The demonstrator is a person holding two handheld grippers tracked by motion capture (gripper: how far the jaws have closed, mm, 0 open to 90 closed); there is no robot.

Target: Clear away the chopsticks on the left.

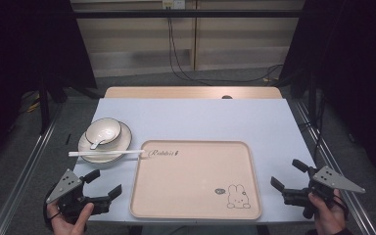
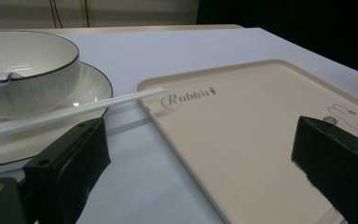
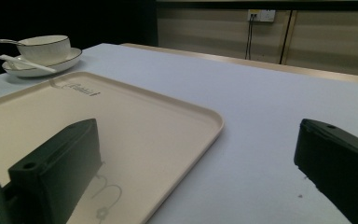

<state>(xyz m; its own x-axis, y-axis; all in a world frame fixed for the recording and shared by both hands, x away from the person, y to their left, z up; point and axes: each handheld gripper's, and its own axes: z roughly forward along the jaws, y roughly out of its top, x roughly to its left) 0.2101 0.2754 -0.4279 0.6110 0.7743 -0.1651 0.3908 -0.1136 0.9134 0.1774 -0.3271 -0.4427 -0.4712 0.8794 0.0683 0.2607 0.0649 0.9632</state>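
A beige tray [image 1: 191, 205] with a rabbit drawing lies empty at the table's front centre; it also shows as the tray [image 2: 261, 116] and the tray [image 3: 135, 116]. To its left a white bowl [image 1: 103, 131] with a spoon [image 1: 98, 142] sits on a white plate [image 1: 122, 142]. White chopsticks [image 1: 105, 153] rest across the plate's front and onto the tray's corner. My left gripper [image 1: 104, 183] is open at the front left, empty. My right gripper [image 1: 289, 175] is open at the front right, empty. The left gripper view has the bowl [image 2: 28, 70], plate [image 2: 91, 86] and chopsticks [image 2: 74, 111] close ahead.
The table [image 1: 200, 117] has a pale blue top with a wooden strip [image 1: 191, 92] along its far edge. Cables [image 1: 181, 63] hang down the wall behind. Metal rails [image 1: 24, 166] run along both sides of the table.
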